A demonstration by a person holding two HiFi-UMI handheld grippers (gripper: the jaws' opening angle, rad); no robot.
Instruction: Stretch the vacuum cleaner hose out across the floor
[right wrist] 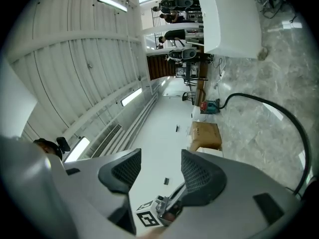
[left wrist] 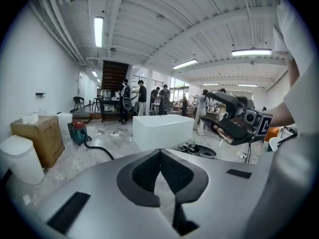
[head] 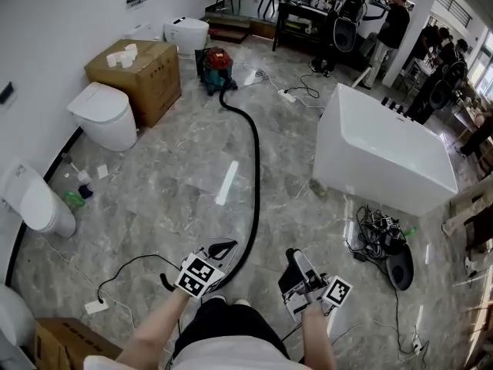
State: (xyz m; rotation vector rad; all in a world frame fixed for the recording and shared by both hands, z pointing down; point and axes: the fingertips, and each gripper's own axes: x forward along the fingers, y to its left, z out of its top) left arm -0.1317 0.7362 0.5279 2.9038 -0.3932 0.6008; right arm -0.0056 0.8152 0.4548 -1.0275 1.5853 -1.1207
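A red and teal vacuum cleaner [head: 218,66] stands at the far side of the grey marble floor. Its black hose [head: 253,160] curves from it toward me and ends near my feet, just right of the left gripper [head: 229,245]. That gripper is shut with nothing between its pads [left wrist: 149,171]; it is held above the floor and points toward the vacuum cleaner [left wrist: 77,131] and hose [left wrist: 99,151]. The right gripper [head: 293,254] is held up beside it, rolled sideways, jaws open and empty [right wrist: 158,158]. The hose [right wrist: 279,113] also shows in the right gripper view.
A white bathtub [head: 377,149] stands right of the hose. Two toilets [head: 104,114] [head: 35,199] and a cardboard box [head: 142,72] line the left wall. A cable tangle with a black round device [head: 389,245] lies at right, a power strip [head: 96,307] at left. People [head: 389,21] stand far back.
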